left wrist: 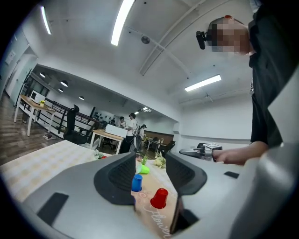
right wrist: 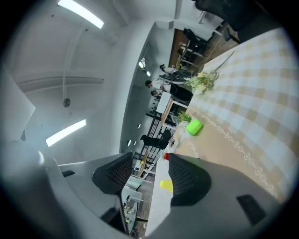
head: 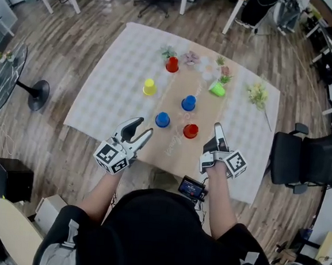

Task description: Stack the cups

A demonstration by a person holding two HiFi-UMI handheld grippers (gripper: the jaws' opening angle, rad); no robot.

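Several cups stand upside down on the tan runner (head: 175, 141) of a checked cloth: a red cup (head: 190, 130), a blue cup (head: 162, 119), another blue cup (head: 188, 103), a yellow cup (head: 150, 87) and a far red cup (head: 172, 64). A green cup (head: 217, 89) lies on its side. My left gripper (head: 142, 130) hovers at the near edge, open and empty, just left of the near blue cup. Its own view shows the blue cup (left wrist: 136, 182) and red cup (left wrist: 160, 198) beyond the jaws. My right gripper (head: 218, 129), rolled sideways, is open and empty beside the near red cup; the green cup (right wrist: 194, 126) lies ahead.
Small plants (head: 256, 94) and decorations (head: 190, 57) sit along the table's far side. A black office chair (head: 305, 159) stands at the right, a round stand base (head: 38, 95) on the floor at left. A small screen device (head: 192, 188) sits by the near edge. People stand far off (left wrist: 132, 125).
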